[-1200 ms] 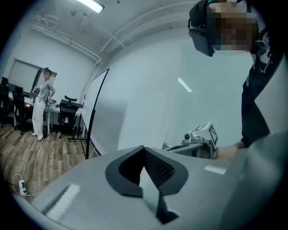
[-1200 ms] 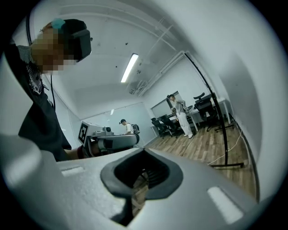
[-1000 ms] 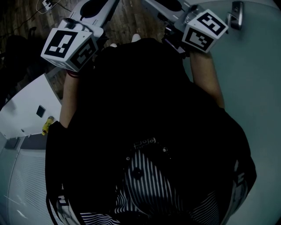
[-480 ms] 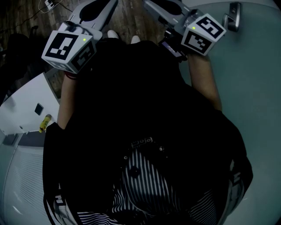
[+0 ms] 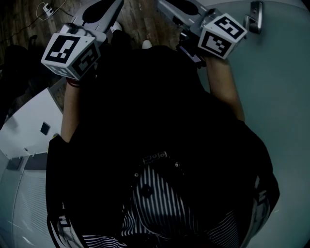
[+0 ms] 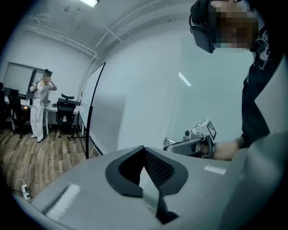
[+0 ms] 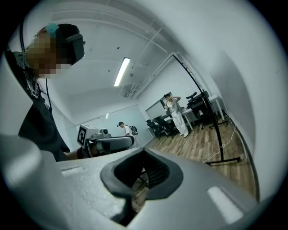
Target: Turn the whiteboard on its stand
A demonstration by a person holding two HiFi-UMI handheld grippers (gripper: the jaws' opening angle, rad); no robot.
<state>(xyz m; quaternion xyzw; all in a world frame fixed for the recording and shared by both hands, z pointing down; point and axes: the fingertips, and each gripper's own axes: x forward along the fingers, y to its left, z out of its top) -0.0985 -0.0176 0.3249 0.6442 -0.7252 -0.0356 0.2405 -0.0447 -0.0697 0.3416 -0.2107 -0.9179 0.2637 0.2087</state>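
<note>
The whiteboard (image 5: 276, 77) is a pale panel along the right of the head view, with a metal fitting (image 5: 255, 14) near its top edge. In the left gripper view the whiteboard (image 6: 211, 90) stands behind my right gripper (image 6: 170, 143). Both grippers are held out in front of my chest over the wooden floor. My left gripper (image 5: 107, 6) is shut, its own view showing the left gripper (image 6: 144, 150) with nothing between the pads. My right gripper (image 5: 177, 6) is shut and empty too and lies close to the board's left edge. The right gripper's own view shows the right gripper (image 7: 145, 155) and my left gripper (image 7: 130, 140) alongside it.
My black shirt (image 5: 155, 111) fills the middle of the head view. A white panel (image 5: 29, 126) lies at the lower left. A curved black pole (image 6: 92, 108) stands on the wood floor. Further back are a standing person (image 6: 40, 103), office chairs (image 6: 65, 112) and a floor cable (image 6: 24, 188).
The left gripper's marker cube has drifted slightly left in the head view. The right gripper stays where it was, and both grippers stay shut.
</note>
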